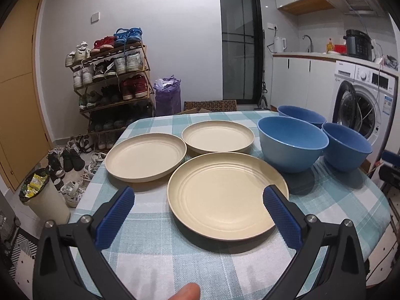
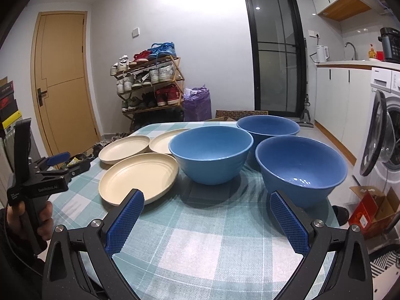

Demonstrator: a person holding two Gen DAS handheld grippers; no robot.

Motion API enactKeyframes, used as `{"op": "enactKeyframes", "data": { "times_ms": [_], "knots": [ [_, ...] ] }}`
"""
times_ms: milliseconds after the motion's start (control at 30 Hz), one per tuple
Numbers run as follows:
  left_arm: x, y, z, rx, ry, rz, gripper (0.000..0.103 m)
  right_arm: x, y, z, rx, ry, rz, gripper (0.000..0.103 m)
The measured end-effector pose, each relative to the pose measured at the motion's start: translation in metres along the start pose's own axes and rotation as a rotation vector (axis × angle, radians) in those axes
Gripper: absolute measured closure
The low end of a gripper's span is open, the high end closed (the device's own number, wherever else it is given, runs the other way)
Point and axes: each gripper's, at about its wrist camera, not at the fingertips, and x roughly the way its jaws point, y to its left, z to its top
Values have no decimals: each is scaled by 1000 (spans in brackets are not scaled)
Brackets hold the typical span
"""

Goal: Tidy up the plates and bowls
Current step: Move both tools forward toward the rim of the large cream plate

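Three cream plates lie on the checked tablecloth: a near one, one to the left and one behind. Three blue bowls stand to their right: a light blue one, a darker one and a far one. My left gripper is open, its right pad over the near plate's rim. My right gripper is open just short of the bowls, with the near plate at its left. The left gripper shows in the right wrist view, held by a hand.
A shoe rack, loose shoes and a bin stand left of the table. A washing machine with its door open and a kitchen counter are on the right. A cardboard box sits on the floor.
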Motion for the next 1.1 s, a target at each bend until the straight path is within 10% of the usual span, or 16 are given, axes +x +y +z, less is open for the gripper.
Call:
{"op": "enactKeyframes", "data": {
  "times_ms": [1100],
  "knots": [
    [26,31,64,-30,-14,11,0,22,3,101,-50,-5,34,0]
  ]
}}
